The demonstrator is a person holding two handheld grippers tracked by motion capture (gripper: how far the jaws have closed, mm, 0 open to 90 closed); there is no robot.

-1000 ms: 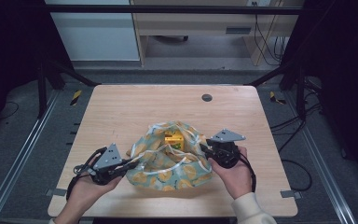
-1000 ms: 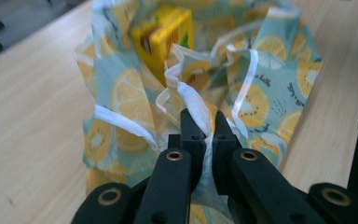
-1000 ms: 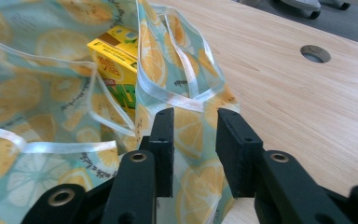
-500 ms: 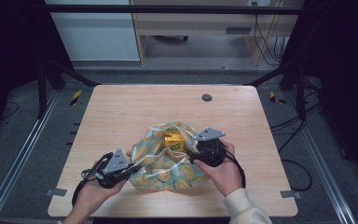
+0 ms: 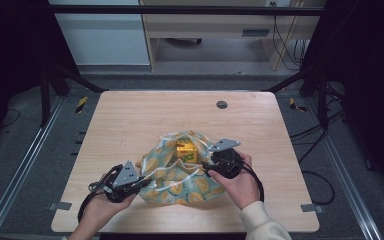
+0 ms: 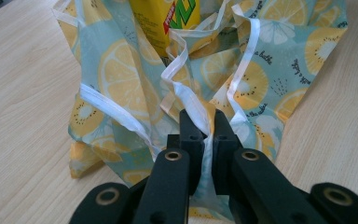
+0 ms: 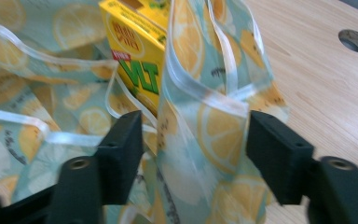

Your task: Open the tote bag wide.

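Meanwhile the right tool has moved in from the bag's right rim toward its middle since a second ago, and the left tool has crept nearer the bag's left corner. The fruit-print bag lies crumpled on the near half of the counter, with a yellow carton standing in its open mouth. In the left gripper view the left tool is clamped on a white-edged fold of the bag, jaws nearly touching with the fabric between them. In the right gripper view the right tool is spread wide, a raised fold of the bag standing between the jaws untouched, the carton just behind. The far half of the counter lies bare apart from a round grommet hole near the back edge. Both side edges sit well apart from the bag; the near edge is closer, by the person's wrists.
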